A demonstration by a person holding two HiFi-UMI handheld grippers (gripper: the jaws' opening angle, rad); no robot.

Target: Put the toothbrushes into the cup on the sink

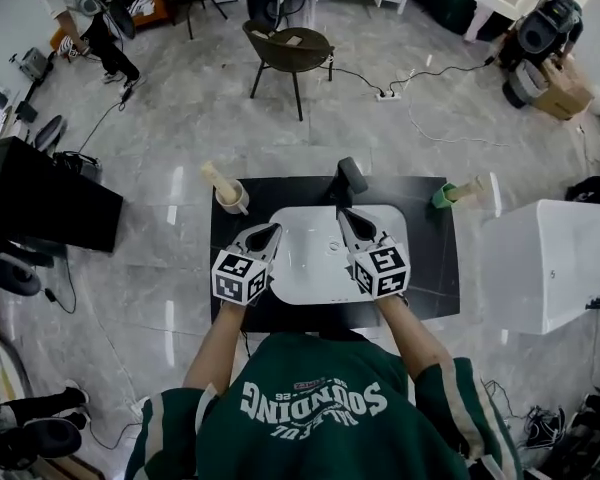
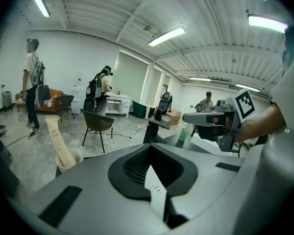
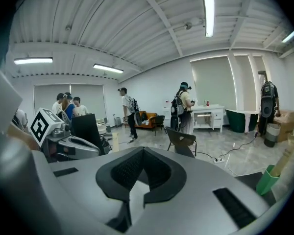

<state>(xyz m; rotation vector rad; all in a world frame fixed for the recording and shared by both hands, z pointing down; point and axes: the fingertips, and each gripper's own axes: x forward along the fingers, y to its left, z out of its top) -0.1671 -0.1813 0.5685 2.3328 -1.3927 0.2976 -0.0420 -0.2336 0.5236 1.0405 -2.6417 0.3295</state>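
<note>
A: Nearest first. Left gripper (image 1: 276, 228): jaws pressed together, nothing between them. Right gripper (image 1: 344, 212): the same, tips shut and empty. Both hang over the basin (image 1: 310, 286), the left one at its left rim, the right one over its right half.

B: And the step in hand?

A: Judgement only: placing looks finished or close to it, as neither gripper carries a brush. To do it well, the person should keep the closed jaws over the basin, clear of both leaning handles. A tall handle in a light cup would likely tip at a nudge. If one brush still has to change cups, the jaws should spread before the reach. They should take the handle mid-shaft and lift it straight up past the rim.

B: Where do the brushes lie?

A: Off the basin's far-left corner, on the black counter (image 1: 430, 278), stands a pale cup (image 1: 234, 202). It is beyond the left gripper and apart from it. The left toothbrush (image 1: 217, 177) stands in that cup, leaning leftward. The faucet (image 1: 351, 175) is at the basin's far edge. Well right of the basin, and well apart from the right gripper, is a green cup (image 1: 442, 197). The right toothbrush (image 1: 472, 188) appears to stand in it, tilted away from the basin.
</note>
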